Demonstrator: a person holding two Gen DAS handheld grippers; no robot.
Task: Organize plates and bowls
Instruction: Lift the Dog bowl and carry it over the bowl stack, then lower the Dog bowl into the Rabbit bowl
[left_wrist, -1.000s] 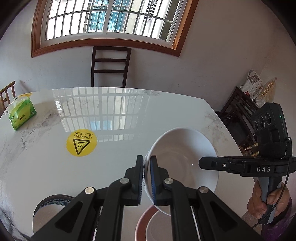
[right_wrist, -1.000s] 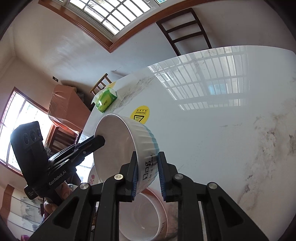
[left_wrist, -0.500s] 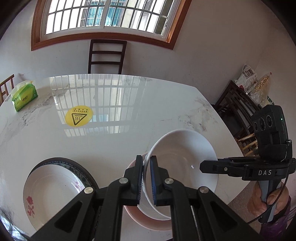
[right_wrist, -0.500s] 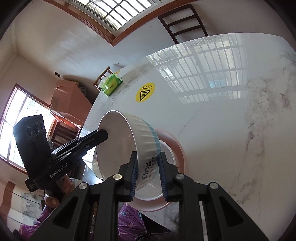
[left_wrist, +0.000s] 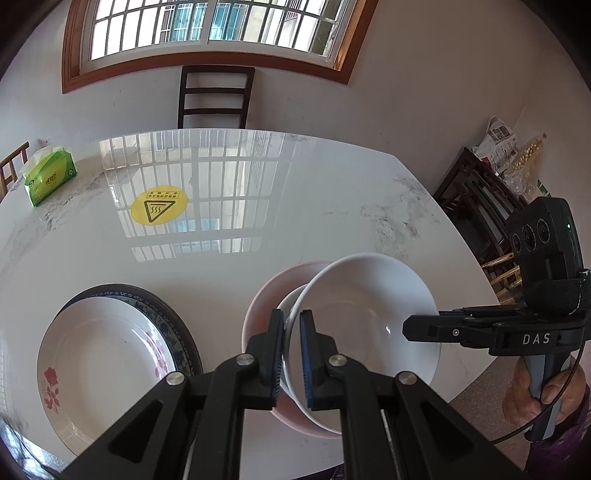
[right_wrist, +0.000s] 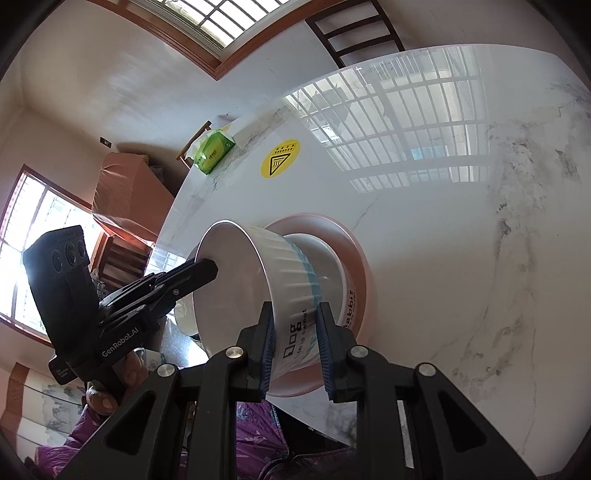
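A white ribbed bowl (left_wrist: 365, 310) (right_wrist: 284, 273) with a blue band is held tilted in the air by both grippers. My left gripper (left_wrist: 291, 354) is shut on its near rim. My right gripper (right_wrist: 295, 343) is shut on its opposite wall and shows at the right in the left wrist view (left_wrist: 410, 328). Just below stands a second white bowl (right_wrist: 332, 273) (left_wrist: 290, 306) inside a pink bowl (left_wrist: 258, 306) (right_wrist: 354, 243) near the table's front edge. A white rose plate (left_wrist: 99, 365) lies on a dark-rimmed plate (left_wrist: 177, 317) at the left.
The white marble table (left_wrist: 295, 206) carries a yellow round warning sticker (left_wrist: 159, 205) and a green tissue pack (left_wrist: 50, 177) at the far left. A dark chair (left_wrist: 216, 96) stands behind the table. A dark wooden rack (left_wrist: 476, 199) stands to the right.
Both grippers have lifted and pulled back with the ribbed bowl. The bowl stack and the plates at the left have come fully into view below.
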